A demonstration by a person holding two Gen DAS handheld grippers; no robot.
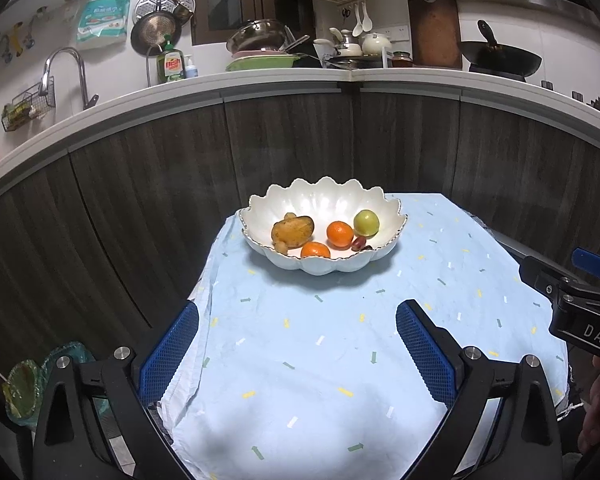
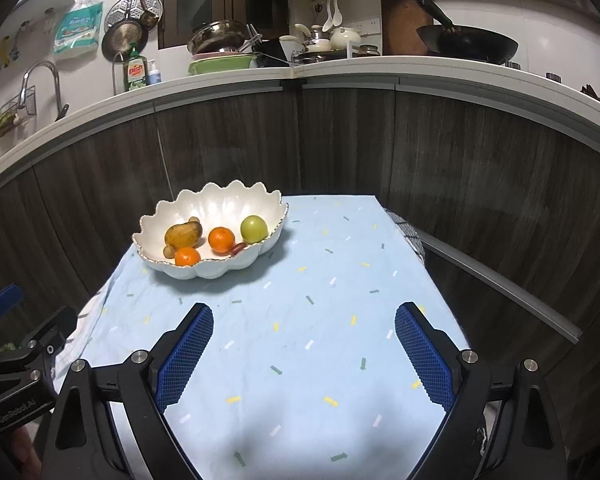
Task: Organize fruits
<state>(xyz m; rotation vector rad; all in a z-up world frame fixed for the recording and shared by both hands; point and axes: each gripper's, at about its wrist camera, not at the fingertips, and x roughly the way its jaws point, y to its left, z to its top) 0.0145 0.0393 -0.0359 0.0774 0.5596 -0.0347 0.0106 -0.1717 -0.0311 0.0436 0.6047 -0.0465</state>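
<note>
A white scalloped bowl [image 1: 384, 208] [image 2: 236, 204] stands at the far end of a small table. Inside it lie a yellow-brown mango [image 1: 292, 231] [image 2: 183, 234], two oranges [image 1: 339, 234] [image 1: 315, 249] [image 2: 221, 239] [image 2: 187, 257], a green round fruit [image 1: 366, 223] [image 2: 254, 229], a small dark red fruit [image 1: 358, 243] [image 2: 238, 248] and a couple of small brown round fruits [image 2: 168, 251]. My left gripper [image 1: 298, 344] is open over the near cloth, nothing between its blue pads. My right gripper [image 2: 304, 344] is open too, likewise holding nothing, well short of the bowl.
A light blue patterned cloth [image 1: 340, 340] [image 2: 320, 280] covers the table. Dark wood cabinet fronts curve behind it under a white counter [image 1: 260, 84] with sink, dishes and wok. Green glass dishes [image 1: 28, 384] sit low at the left. The right gripper's body [image 1: 580, 304] shows at the right edge.
</note>
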